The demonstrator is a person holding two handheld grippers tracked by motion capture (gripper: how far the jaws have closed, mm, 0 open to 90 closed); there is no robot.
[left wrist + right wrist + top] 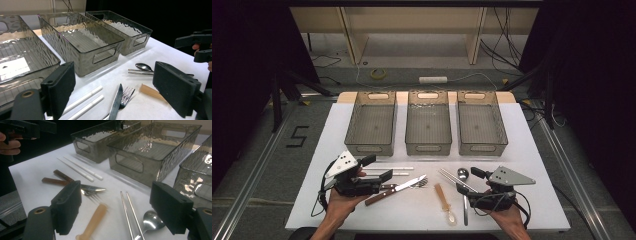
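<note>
left gripper [381,168] hovers open above brown-handled knife [395,190].

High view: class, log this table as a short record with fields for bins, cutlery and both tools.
bins: three clear bins in a row, all empty
cutlery: white chopsticks, knife, fork, wooden spoon, metal chopsticks, metal spoon, lying on the white table
left tool: open, holding nothing
right tool: open, holding nothing

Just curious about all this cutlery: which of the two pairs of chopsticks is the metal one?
The shiny metal chopsticks lie beside the metal spoon. The white chopsticks sit before the left bin.
</note>
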